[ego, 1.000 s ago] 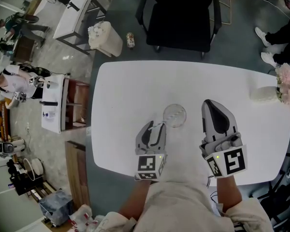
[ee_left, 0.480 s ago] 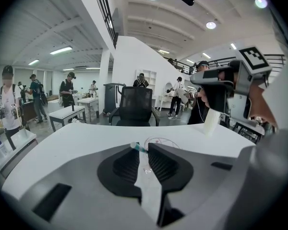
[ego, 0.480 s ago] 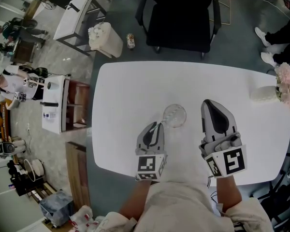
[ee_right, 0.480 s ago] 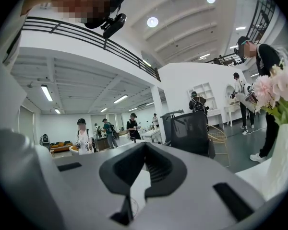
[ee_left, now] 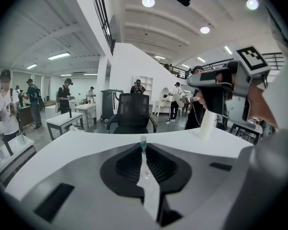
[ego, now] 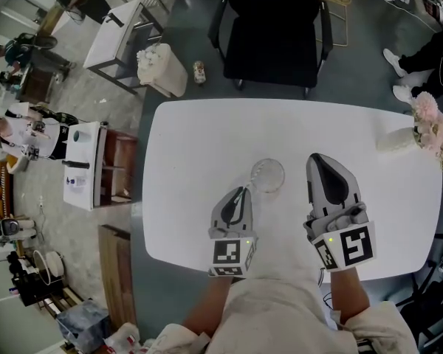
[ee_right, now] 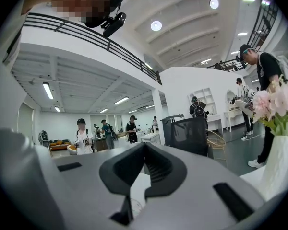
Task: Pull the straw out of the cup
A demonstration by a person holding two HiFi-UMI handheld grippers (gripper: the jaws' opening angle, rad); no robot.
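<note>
A clear glass cup stands near the middle of the white table. A thin straw leans out of it toward my left gripper, just to the cup's left. In the left gripper view the straw's teal-tipped end sticks up between the pads, and the jaws are closing on it and pinch it. My right gripper hovers to the right of the cup, apart from it. Its jaws meet at the tips with nothing between them.
A white vase of pink flowers stands at the table's far right edge. It also shows in the right gripper view as a vase. A black office chair is beyond the table. People stand in the room at the left.
The left gripper's jaws have come together around the straw. Both grippers and the cup stay where they were.
</note>
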